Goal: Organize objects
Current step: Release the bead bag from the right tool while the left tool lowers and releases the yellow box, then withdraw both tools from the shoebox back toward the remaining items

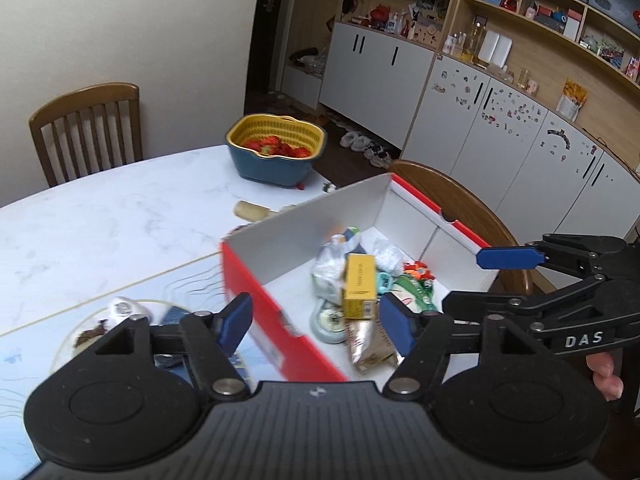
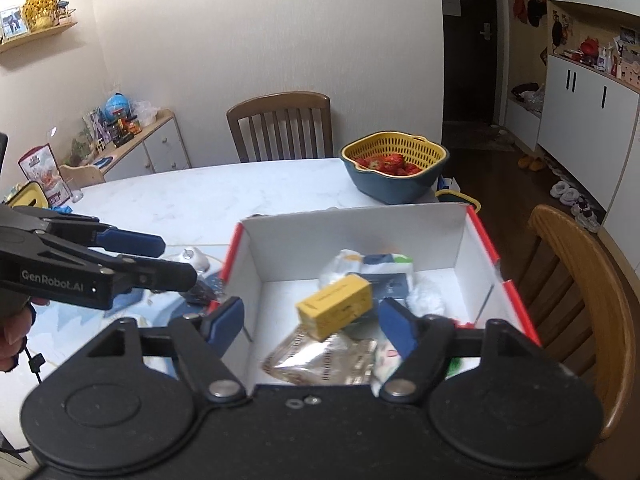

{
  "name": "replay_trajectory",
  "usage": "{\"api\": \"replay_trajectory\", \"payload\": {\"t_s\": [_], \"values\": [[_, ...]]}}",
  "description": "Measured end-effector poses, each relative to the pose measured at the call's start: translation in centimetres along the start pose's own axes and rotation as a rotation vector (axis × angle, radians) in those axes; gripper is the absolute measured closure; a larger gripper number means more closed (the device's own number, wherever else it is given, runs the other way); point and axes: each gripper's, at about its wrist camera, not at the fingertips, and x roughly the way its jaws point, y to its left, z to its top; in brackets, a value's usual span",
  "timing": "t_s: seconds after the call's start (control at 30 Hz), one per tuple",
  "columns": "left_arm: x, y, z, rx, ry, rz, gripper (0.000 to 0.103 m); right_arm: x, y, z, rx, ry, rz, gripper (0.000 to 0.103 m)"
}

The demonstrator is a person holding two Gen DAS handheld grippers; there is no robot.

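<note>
Hovering wide and empty over box [image 2: 460, 240]: left gripper [image 1: 316, 322], right gripper [image 2: 310, 322]; risking clipping its wall, tipping yellow carton [image 2: 334, 306] or jostling loose packets.

Cream wall [image 2: 260, 32], wooden chair [image 2: 280, 128], white cabinets [image 1: 500, 120], dark doorway [image 2: 468, 60]

Below the left claw [image 1: 316, 320], a cardboard box [image 1: 256, 292], matt white inside and glossy red outside, holds a crinkled shiny foil pouch [image 1: 370, 346]. Beyond lies the smooth marble-look desk [image 1: 100, 216], with varnished wooden chairs [image 1: 86, 128].
</note>
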Motion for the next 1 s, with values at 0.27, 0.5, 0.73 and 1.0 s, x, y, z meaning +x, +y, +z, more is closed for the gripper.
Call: {"api": "replay_trajectory", "payload": {"t_s": [0.27,0.5,0.73,1.0], "values": [[-2.0,3.6,-0.9,0.005,-0.008,0.016,0.023,0.4,4.4,-0.2,0.020,-0.019,-0.004,0.015],[-3.3,6.8,-1.7,0.005,-0.012,0.035,0.019,1.6,7.8,-0.1,0.030,-0.031,-0.009,0.008],[-3.7,10.3,-2.5,-0.009,0.000,0.046,0.018,3.0,11.1,0.3,0.019,-0.031,-0.012,0.006],[-3.1,14.2,-4.0,-0.009,0.015,0.037,0.006,5.6,14.2,0.4,-0.008,0.016,-0.014,0.006]]}}
